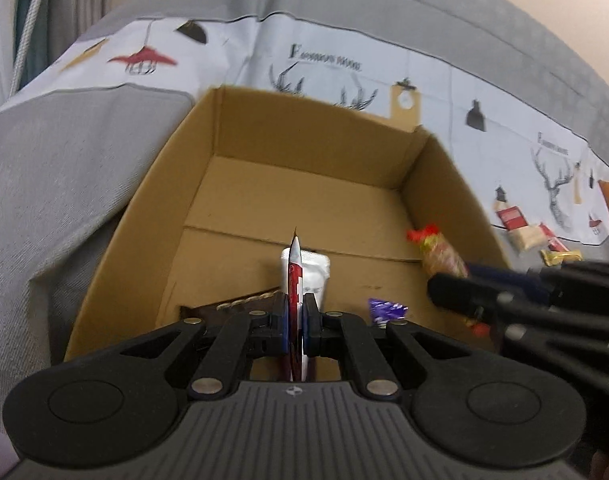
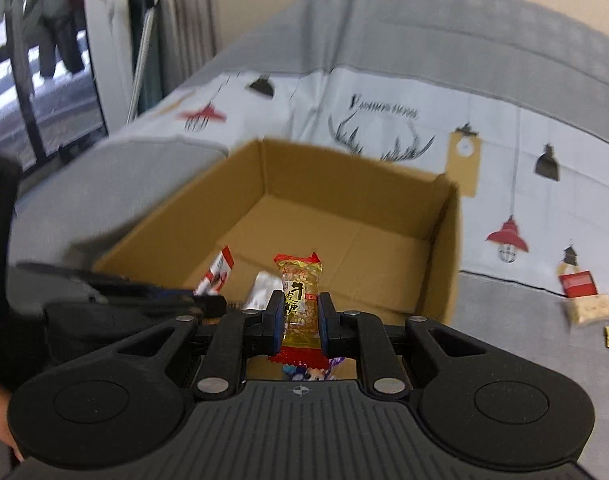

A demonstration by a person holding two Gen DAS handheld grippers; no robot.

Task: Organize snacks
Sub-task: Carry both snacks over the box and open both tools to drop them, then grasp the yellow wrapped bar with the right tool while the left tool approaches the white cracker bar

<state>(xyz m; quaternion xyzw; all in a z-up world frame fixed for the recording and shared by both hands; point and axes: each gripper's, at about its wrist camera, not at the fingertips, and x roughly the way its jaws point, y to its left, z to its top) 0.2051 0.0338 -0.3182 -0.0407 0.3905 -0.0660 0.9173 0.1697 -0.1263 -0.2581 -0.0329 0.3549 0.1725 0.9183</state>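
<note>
Over the open cardboard box (image 1: 304, 184), the left gripper (image 1: 298, 320) is clamped on a thin red-and-white packet (image 1: 295, 276) held edge-up, and the right gripper (image 2: 301, 320) pinches a yellow peanut candy (image 2: 300, 300). More snacks (image 2: 584, 300) lie on the sofa cover (image 2: 384, 92) to the box's right.

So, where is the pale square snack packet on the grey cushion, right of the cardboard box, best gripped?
Probably from above, gripped across its middle: the pale square snack packet lies flat on the grey cushion, so no edge stands up. A red packet lies close behind it, so enter from the near side.
</note>
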